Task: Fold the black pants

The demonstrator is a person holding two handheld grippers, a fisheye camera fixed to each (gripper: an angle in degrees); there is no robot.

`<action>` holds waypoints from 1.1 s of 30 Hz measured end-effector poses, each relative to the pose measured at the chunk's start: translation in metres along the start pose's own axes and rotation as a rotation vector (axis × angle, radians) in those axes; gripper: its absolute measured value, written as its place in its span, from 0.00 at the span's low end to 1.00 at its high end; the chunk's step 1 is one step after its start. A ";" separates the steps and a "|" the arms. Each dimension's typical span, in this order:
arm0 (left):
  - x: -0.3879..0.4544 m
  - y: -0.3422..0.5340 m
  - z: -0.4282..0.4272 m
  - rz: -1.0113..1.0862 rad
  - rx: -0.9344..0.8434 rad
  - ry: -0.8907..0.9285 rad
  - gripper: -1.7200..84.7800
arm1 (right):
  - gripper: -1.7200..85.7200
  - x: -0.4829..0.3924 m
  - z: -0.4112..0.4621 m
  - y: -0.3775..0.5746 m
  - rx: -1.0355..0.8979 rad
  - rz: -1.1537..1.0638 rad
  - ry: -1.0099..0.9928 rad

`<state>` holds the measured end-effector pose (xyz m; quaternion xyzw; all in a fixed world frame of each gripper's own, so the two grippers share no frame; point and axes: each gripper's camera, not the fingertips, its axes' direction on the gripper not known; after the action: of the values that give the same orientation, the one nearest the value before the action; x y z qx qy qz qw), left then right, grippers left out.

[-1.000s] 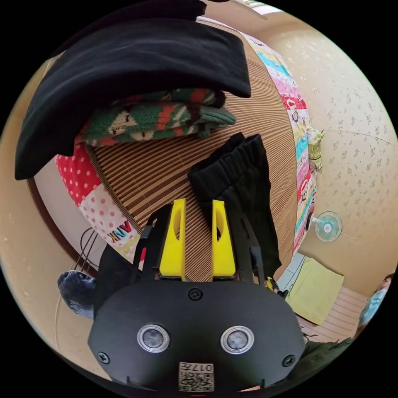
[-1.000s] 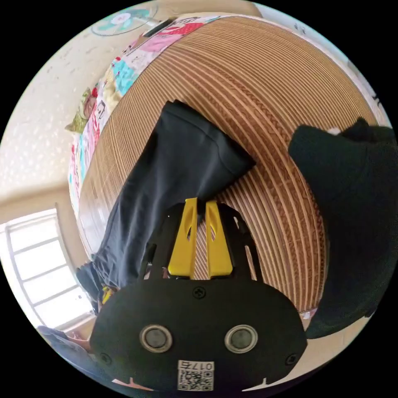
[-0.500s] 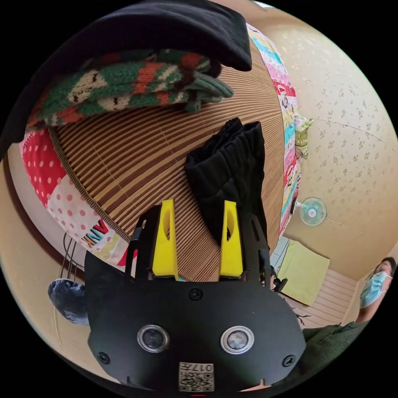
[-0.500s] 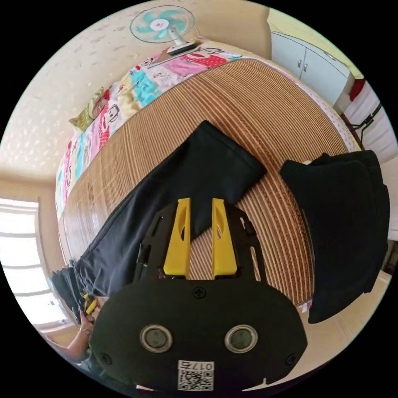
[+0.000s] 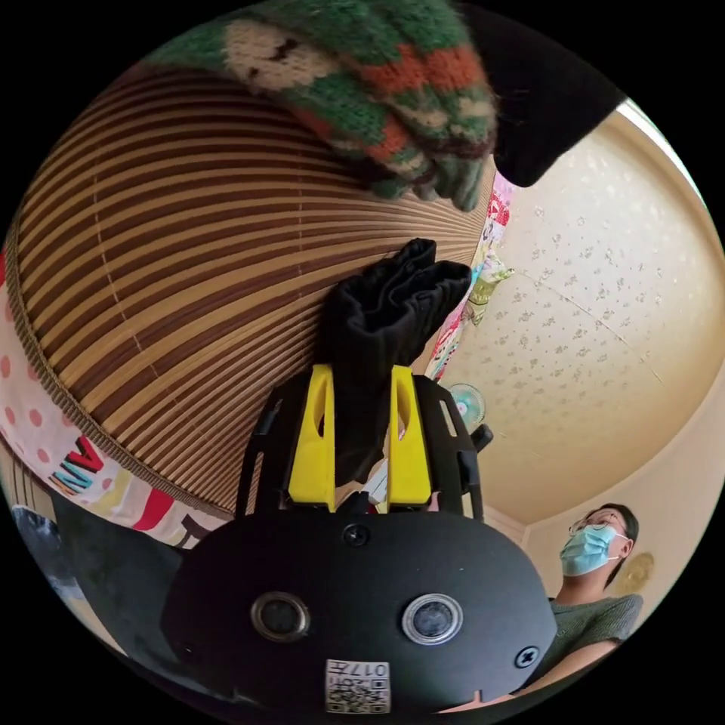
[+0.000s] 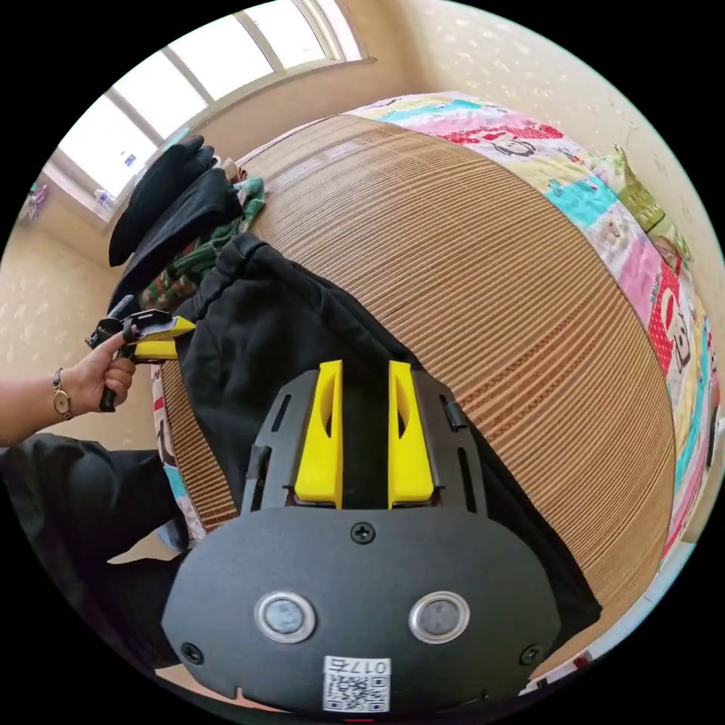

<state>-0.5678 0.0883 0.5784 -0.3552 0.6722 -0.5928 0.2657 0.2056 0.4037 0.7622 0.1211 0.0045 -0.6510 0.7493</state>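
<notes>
While the black pants point(image 6: 257, 340) are lying on the bamboo mat point(image 6: 483, 287), both tools are gripping them. The left hand-held gripper point(image 5: 361, 377) is pinching bunched fabric, and the right hand-held gripper point(image 6: 363, 370) is clamping another part.

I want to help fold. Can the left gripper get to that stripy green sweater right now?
Probably not yet. The left gripper is shut on the black pants, so it would have to let go first. The sweater lies close beyond it on the mat, under another black garment, with nothing between.

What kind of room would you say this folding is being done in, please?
Most likely a bedroom: a bed with a woven bamboo mat over a patchwork quilt, a window, and a stack of folded clothes.
</notes>
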 end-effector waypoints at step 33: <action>0.099 0.022 -0.032 0.794 -0.431 0.060 0.10 | 0.03 0.034 0.090 0.220 0.244 0.876 -0.703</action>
<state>-0.6561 0.0300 0.5679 -0.0997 0.8719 -0.3013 0.3729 0.4116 0.3809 0.8824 -0.0265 -0.3708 -0.2766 0.8862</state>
